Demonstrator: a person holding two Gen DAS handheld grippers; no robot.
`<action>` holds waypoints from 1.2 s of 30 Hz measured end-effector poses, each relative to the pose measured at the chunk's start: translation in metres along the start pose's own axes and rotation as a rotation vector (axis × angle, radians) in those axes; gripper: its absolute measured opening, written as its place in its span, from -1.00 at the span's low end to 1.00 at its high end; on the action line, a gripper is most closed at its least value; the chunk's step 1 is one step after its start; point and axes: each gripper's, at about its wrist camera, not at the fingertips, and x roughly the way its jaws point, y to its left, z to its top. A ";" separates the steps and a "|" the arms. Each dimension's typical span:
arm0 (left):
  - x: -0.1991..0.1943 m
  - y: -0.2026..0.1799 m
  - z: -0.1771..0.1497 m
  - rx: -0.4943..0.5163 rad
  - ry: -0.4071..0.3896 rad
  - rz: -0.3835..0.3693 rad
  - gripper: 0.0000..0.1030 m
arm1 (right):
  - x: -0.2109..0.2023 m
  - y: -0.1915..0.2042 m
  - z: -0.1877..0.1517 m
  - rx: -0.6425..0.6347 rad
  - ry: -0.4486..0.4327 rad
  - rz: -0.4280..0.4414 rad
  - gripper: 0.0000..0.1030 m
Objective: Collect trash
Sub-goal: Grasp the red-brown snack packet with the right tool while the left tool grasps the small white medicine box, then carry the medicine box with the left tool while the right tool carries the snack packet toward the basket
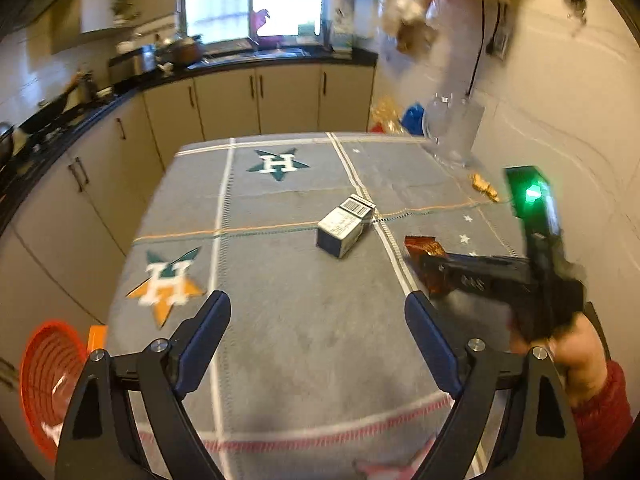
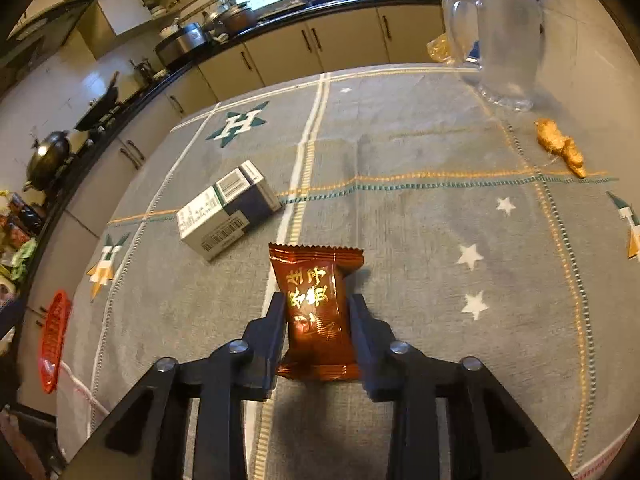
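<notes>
grey tablecloth (image 2: pixel 400 240) under right claw (image 2: pixel 318 312) gripping snack packet (image 2: pixel 316 304).

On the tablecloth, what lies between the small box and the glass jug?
Nothing: between the small box and the glass jug, only bare tablecloth shows, seen best in the right wrist view.

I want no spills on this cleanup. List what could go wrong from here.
1. The right gripper pinches the brown snack wrapper only at its sides; the glossy packet could slip out in transit.
2. The glass pitcher stands near the table's far edge; a swinging arm might knock it.
3. The left gripper is open and empty; the small carton remains uncollected.
</notes>
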 end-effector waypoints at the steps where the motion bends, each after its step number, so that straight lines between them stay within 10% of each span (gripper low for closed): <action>1: 0.010 -0.004 0.007 0.010 0.009 0.007 0.71 | -0.002 -0.003 0.000 0.007 -0.005 0.003 -0.36; 23: 0.166 -0.039 0.054 0.163 0.128 0.035 0.70 | -0.028 -0.047 0.002 0.202 -0.056 0.077 -0.36; 28: 0.168 -0.036 0.050 0.145 0.131 0.035 0.04 | -0.030 -0.046 0.003 0.194 -0.063 0.070 -0.36; 36: 0.150 -0.027 0.043 0.083 0.107 0.029 -0.20 | -0.032 -0.037 0.001 0.153 -0.082 0.062 -0.36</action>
